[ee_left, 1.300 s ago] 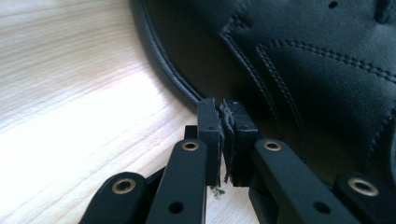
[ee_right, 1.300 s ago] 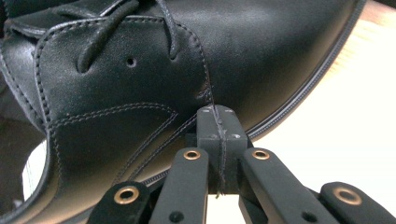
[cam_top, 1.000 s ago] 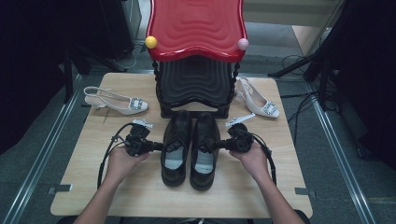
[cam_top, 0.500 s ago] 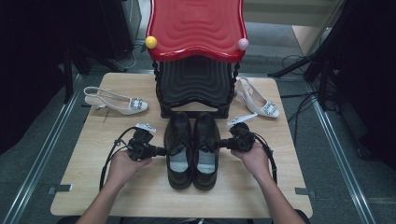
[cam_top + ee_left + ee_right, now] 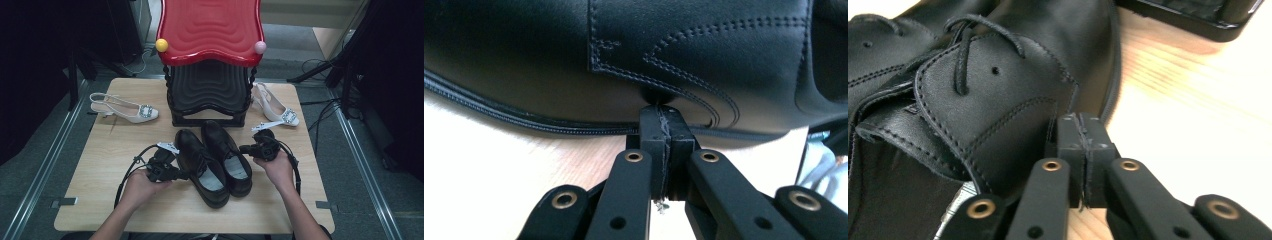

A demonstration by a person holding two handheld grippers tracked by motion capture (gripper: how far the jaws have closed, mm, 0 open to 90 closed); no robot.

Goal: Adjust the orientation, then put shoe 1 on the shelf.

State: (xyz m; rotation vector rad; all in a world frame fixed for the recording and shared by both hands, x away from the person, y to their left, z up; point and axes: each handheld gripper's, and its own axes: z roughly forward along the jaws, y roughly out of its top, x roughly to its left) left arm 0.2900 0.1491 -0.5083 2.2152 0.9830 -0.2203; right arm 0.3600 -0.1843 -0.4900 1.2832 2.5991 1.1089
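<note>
Glossy black leather shoes (image 5: 214, 159), now angled.

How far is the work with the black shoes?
Done: the black shoes stand paired before the rack. In hand: the left claw and right claw touch their outer sides; the right one's jaws, nothing between them, have just been opening. Left: no shoe shows on the rack; two white shoes lie apart.

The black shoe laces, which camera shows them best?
The right gripper view: the laces lie close, crossing the eyelets. The high view shows both black shoes whole but their laces small and dark. The left gripper view shows stitched side leather.
</note>
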